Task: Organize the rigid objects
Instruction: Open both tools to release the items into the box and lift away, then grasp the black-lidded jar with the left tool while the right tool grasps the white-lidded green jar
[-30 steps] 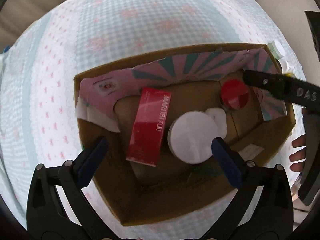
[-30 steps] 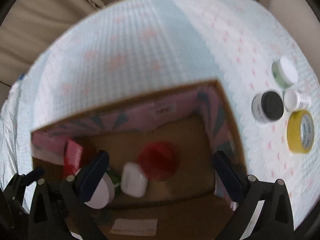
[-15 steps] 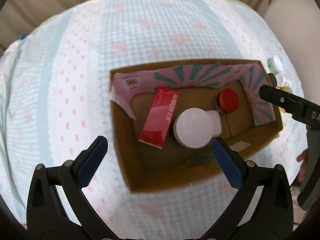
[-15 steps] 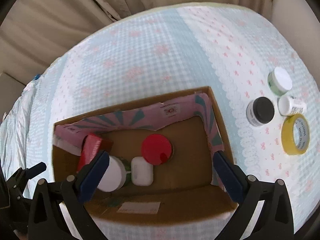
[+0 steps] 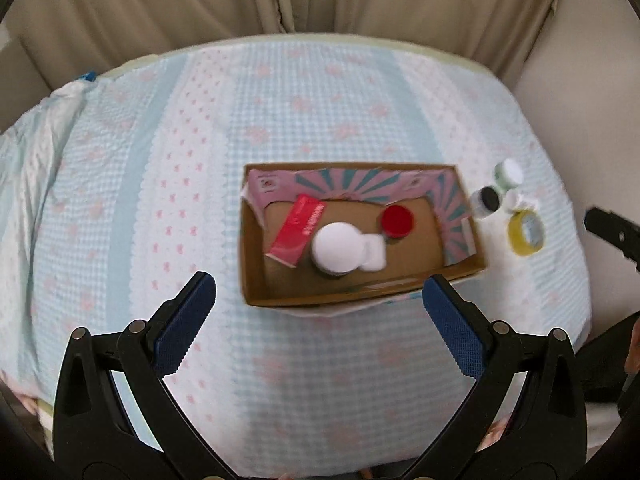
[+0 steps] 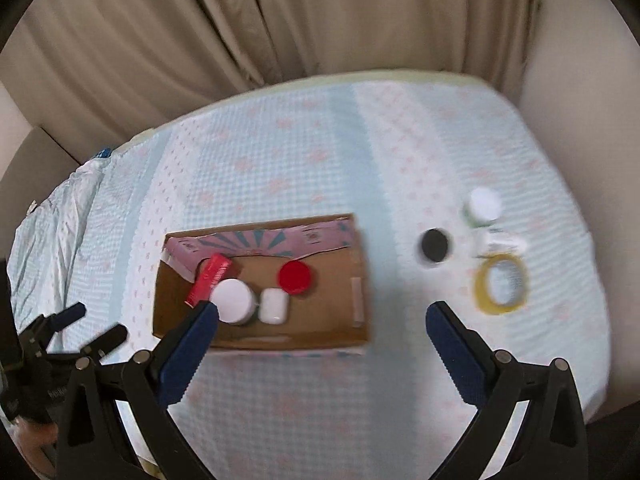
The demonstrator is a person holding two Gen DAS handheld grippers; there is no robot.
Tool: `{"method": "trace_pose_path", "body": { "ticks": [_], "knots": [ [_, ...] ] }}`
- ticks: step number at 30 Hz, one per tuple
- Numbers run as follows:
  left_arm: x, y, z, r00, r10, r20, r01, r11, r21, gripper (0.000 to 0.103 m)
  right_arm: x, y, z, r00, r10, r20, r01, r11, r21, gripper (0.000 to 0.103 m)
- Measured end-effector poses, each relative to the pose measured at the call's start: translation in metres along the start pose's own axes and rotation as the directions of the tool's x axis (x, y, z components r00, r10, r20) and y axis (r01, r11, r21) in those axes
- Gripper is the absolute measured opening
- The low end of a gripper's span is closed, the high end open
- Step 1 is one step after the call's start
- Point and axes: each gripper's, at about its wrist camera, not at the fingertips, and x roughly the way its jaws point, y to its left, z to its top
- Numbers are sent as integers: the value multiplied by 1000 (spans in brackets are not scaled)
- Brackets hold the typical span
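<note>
1. A cardboard box (image 5: 460,276) is seen on a desk covered with a pale blue checked cloth (image 5: 320,120). Four things have been placed inside it: a red carton (image 5: 298,224), a white-lidded jar (image 5: 336,242), a small white case (image 5: 374,254) touching that jar, and a red-lidded jar (image 5: 397,221) near the far right corner.
2. Four things are left outside, grouped on the cloth to the right of the box: a black-lidded jar (image 6: 434,245), a green jar with a white lid (image 6: 484,205), a small white bottle (image 6: 498,242) and a yellow tape roll (image 6: 501,285).
3. The task is judged to be about half done; the four outside items remain to be boxed.
4. The left gripper (image 5: 320,306) is held spread wide and empty, above the cloth on the near side of the box.
5. The right gripper (image 6: 322,330) is likewise released, with nothing between its blue pads (image 6: 452,340), and is held well above the desk, between the box and the outside group.
</note>
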Motion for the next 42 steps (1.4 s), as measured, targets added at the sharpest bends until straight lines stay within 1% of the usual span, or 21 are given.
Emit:
{"method": "trace_pose_path", "body": {
  "ticks": [3, 6, 9, 10, 12, 13, 15, 18, 20, 21, 24, 27, 30, 34, 36, 40, 42],
  "knots": [
    [-17, -26, 0, 999, -26, 25, 26, 1000, 5, 103, -27, -26, -5, 1000, -20, 11, 20, 1000, 11, 103],
    [-28, -62, 1, 998, -27, 59, 26, 999, 20, 103, -48, -63, -9, 999, -52, 16, 51, 998, 46, 103],
    [-39, -102, 2, 993, -18, 114, 18, 1000, 5, 103, -59, -99, -10, 997, -75, 19, 74, 996, 44, 103],
    [-41, -114, 2, 992, -15, 123, 15, 1000, -4, 103, -60, -116, -10, 997, -76, 21, 76, 997, 30, 103],
    [-41, -141, 2, 992, 3, 128, 1, 999, -34, 103, -60, -137, -9, 997, -70, 23, 70, 998, 3, 103],
    [-41, -152, 2, 991, 7, 133, -1, 999, -49, 103, -58, -153, -6, 997, -75, 17, 75, 997, -27, 103],
    [-37, -180, 1, 990, 20, 143, -9, 997, -77, 103, -57, -171, -3, 997, -75, 12, 76, 994, -74, 103],
    [-26, -218, 4, 990, 44, 135, -30, 994, -102, 103, -53, -201, 7, 998, -62, 19, 65, 985, -161, 103],
    [-18, -240, 6, 992, 36, 125, -22, 993, -112, 103, -49, -218, 16, 998, -67, 19, 69, 973, -220, 103],
    [-14, -252, 8, 992, 30, 124, -16, 993, -113, 103, -47, -222, 19, 997, -76, 19, 78, 970, -232, 103],
    [-6, -281, 13, 990, 29, 138, -15, 995, -98, 103, -39, -241, 31, 998, -55, 3, 54, 966, -251, 103],
    [13, -300, 18, 993, 38, 114, -27, 996, -90, 103, -27, -254, 42, 999, -45, -12, 40, 962, -269, 103],
    [42, -312, 19, 998, 7, 65, -1, 996, -89, 103, -11, -263, 53, 999, -27, -35, 16, 958, -287, 103],
    [80, -318, 21, 1000, -16, 19, 18, 994, -104, 103, 21, -272, 66, 996, 9, -86, -34, 953, -300, 103],
    [103, -318, 23, 1000, -17, -6, 17, 994, -112, 103, 41, -275, 72, 993, 11, -122, -49, 949, -313, 103],
    [147, -320, 29, 999, -11, -46, 7, 995, -97, 103, 83, -279, 78, 980, 24, -196, -92, 933, -347, 103],
    [169, -319, 32, 998, -6, -64, 0, 996, -92, 103, 105, -279, 78, 973, 12, -231, -101, 921, -376, 103]
  ]
}}
